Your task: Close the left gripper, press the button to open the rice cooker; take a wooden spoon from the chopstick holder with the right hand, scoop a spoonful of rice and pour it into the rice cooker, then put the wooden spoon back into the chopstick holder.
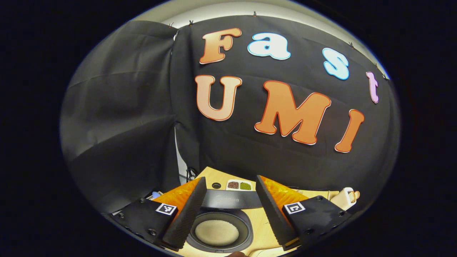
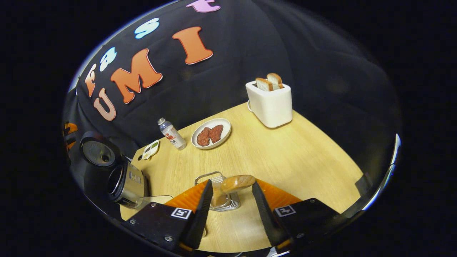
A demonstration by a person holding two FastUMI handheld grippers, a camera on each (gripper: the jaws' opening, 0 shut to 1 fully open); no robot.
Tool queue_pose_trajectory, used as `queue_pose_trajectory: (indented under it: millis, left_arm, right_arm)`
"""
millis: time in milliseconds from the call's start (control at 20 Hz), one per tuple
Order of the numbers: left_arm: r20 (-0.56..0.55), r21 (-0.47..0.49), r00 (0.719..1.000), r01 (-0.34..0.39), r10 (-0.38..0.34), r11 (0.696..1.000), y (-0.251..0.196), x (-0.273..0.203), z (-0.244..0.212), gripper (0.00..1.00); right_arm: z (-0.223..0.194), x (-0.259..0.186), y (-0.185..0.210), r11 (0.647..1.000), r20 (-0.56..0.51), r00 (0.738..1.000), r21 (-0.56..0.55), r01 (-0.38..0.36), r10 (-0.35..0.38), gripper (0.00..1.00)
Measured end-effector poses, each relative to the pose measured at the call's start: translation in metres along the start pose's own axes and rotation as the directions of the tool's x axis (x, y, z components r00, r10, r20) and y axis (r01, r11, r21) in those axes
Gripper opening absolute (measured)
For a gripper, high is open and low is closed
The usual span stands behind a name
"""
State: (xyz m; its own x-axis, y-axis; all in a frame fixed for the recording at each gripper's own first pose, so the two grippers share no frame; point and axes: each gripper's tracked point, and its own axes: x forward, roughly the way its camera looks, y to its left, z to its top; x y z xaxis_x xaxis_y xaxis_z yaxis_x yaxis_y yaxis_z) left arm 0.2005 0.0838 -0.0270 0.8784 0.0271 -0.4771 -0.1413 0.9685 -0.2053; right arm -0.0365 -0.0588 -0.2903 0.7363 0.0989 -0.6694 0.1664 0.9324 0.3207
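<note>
The rice cooker (image 1: pixel 221 233) stands open below my left gripper (image 1: pixel 231 189), which is open, its fingers spread to either side of the pot. A pale grainy layer lies in the pot's bottom, and the dark lid (image 1: pixel 228 199) is tipped back behind it. In the right gripper view the rice cooker (image 2: pixel 123 184) is at the far left with its lid (image 2: pixel 95 150) raised. A wooden spoon (image 2: pixel 237 182) rests in the wire chopstick holder (image 2: pixel 217 196), bowl end up. My right gripper (image 2: pixel 232 191) is open just in front of it, the spoon showing between the fingers without touching them.
On the wooden table (image 2: pixel 292 160) stand a white toaster (image 2: pixel 269 103) with two bread slices, a plate (image 2: pixel 210 134) of meat, a small bottle (image 2: pixel 171 134) and a two-part dish (image 2: pixel 150 149) of beans. A clear container (image 2: pixel 153 200) sits beside the cooker.
</note>
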Motion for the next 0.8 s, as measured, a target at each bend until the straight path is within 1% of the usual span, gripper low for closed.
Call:
queue_pose_trajectory:
  millis: [50, 100, 150, 200, 250, 300, 350, 400, 450, 500, 550, 600, 650, 700, 750, 800]
  left_arm:
    - [-0.036, 0.008, 0.999, 0.005, -0.004, 1.0, -0.002, 0.013, -0.004, 0.9]
    - [-0.066, 0.014, 0.998, -0.003, 0.004, 1.0, -0.001, 0.025, -0.008, 0.91]
    - [-0.103, 0.03, 0.994, -0.018, 0.021, 0.999, 0.002, 0.038, -0.015, 0.94]
    - [-0.159, 0.048, 0.986, -0.036, 0.043, 0.998, 0.007, 0.046, -0.026, 0.94]
    - [-0.192, 0.082, 0.979, -0.058, 0.073, 0.995, 0.012, 0.049, -0.035, 0.91]
    - [-0.226, 0.098, 0.971, -0.06, 0.081, 0.993, 0.011, 0.052, -0.045, 0.99]
    - [-0.231, 0.113, 0.969, -0.066, 0.091, 0.991, 0.012, 0.053, -0.051, 0.92]
    - [-0.245, 0.121, 0.965, -0.063, 0.091, 0.991, 0.012, 0.052, -0.059, 0.95]
    - [-0.265, 0.114, 0.961, -0.055, 0.083, 0.992, 0.01, 0.048, -0.068, 0.92]
    - [-0.296, 0.112, 0.952, -0.044, 0.076, 0.993, 0.009, 0.042, -0.078, 0.92]
    - [-0.329, 0.103, 0.942, -0.033, 0.065, 0.994, 0.009, 0.035, -0.091, 0.95]
    - [-0.378, 0.1, 0.924, -0.016, 0.053, 0.995, 0.009, 0.028, -0.108, 0.95]
    - [-0.432, 0.093, 0.9, -0.022, 0.06, 0.995, 0.011, 0.021, -0.126, 0.92]
    - [-0.477, 0.097, 0.877, -0.015, 0.06, 0.995, 0.013, 0.013, -0.14, 0.92]
    - [-0.497, 0.103, 0.865, -0.012, 0.062, 0.995, 0.013, 0.018, -0.153, 0.95]
    - [-0.533, 0.108, 0.843, -0.006, 0.063, 0.994, 0.015, 0.007, -0.165, 0.92]
  right_arm:
    - [0.009, -0.008, 0.001, 1.0, 0.025, 1.0, -0.013, 0.004, -0.004, 0.76]
    - [0.016, -0.016, 0.002, 1.0, 0.049, 0.999, -0.027, 0.009, -0.007, 0.78]
    - [0.023, -0.023, 0.003, 0.999, 0.07, 0.998, -0.04, 0.011, -0.008, 0.8]
    - [0.029, -0.029, 0.004, 0.999, 0.088, 0.996, -0.05, 0.014, -0.01, 0.8]
    - [0.034, -0.034, 0.006, 0.998, 0.105, 0.994, -0.058, 0.014, -0.007, 0.8]
    - [0.038, -0.037, 0.009, 0.998, 0.119, 0.993, -0.065, 0.012, -0.005, 0.8]
    - [0.041, -0.039, 0.012, 0.997, 0.127, 0.992, -0.072, 0.012, -0.003, 0.8]
    - [0.043, -0.041, 0.016, 0.997, 0.134, 0.991, -0.081, 0.011, 0.0, 0.8]
    - [0.045, -0.04, 0.018, 0.996, 0.139, 0.99, -0.093, 0.012, 0.001, 0.8]
    - [0.047, -0.039, 0.02, 0.995, 0.142, 0.99, -0.102, 0.012, 0.003, 0.8]
    - [0.048, -0.037, 0.024, 0.993, 0.142, 0.99, -0.115, 0.01, 0.006, 0.8]
    - [0.049, -0.036, 0.027, 0.992, 0.138, 0.99, -0.125, 0.003, 0.015, 0.8]
    - [0.049, -0.033, 0.033, 0.991, 0.134, 0.991, -0.133, -0.007, 0.025, 0.8]
    - [0.049, -0.03, 0.038, 0.99, 0.127, 0.991, -0.139, -0.02, 0.038, 0.8]
    - [0.048, -0.028, 0.044, 0.989, 0.121, 0.991, -0.145, -0.033, 0.051, 0.8]
    - [0.048, -0.026, 0.05, 0.987, 0.117, 0.991, -0.155, -0.045, 0.064, 0.8]
